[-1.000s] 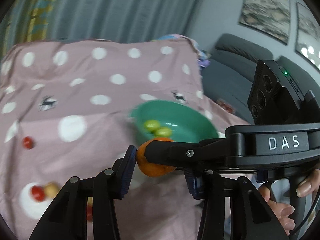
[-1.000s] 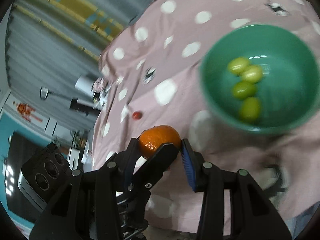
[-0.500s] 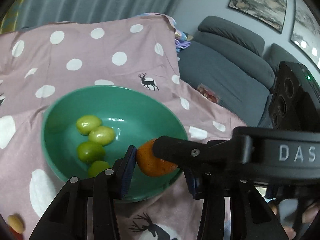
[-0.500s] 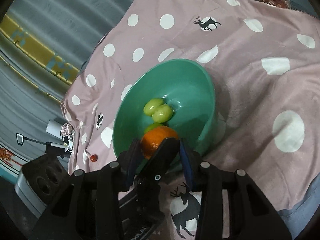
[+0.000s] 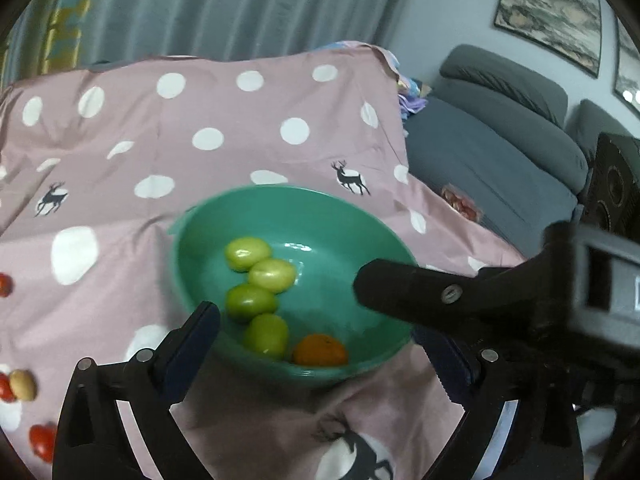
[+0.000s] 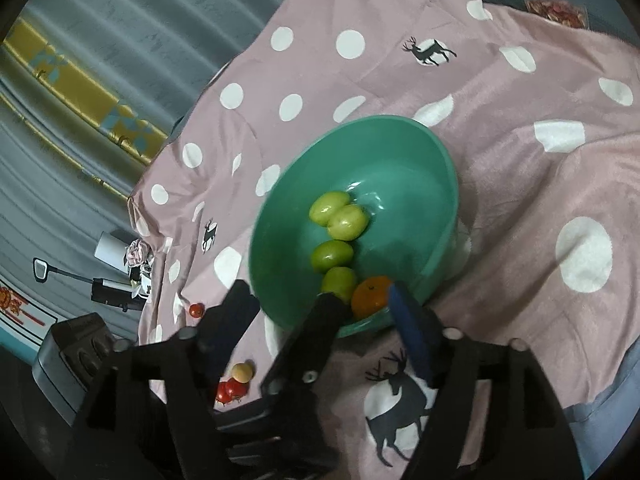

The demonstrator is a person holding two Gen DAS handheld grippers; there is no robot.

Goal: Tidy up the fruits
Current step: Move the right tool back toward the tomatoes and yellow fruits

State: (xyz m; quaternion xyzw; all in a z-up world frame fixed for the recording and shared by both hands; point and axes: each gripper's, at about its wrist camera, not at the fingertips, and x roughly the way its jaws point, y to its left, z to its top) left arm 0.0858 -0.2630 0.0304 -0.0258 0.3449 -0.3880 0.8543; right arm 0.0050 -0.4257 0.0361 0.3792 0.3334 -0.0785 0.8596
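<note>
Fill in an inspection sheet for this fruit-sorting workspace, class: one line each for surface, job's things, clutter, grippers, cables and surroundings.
Surface: pink spotted cloth with deer prints, wrinkled.
Job's things: green bowl holds four green fruits and one orange; red tomatoes and a tan fruit lie loose on the cloth.
Clutter: snack packet at the cloth's edge.
Grippers: left gripper and right gripper open, jaws just opened, holding nothing.
Cables: nothing seen.
Surroundings: grey sofa, curtain, framed pictures.

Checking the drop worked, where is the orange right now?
In both wrist views the orange lies inside the green bowl, at its near rim, beside the nearest green fruit.
</note>
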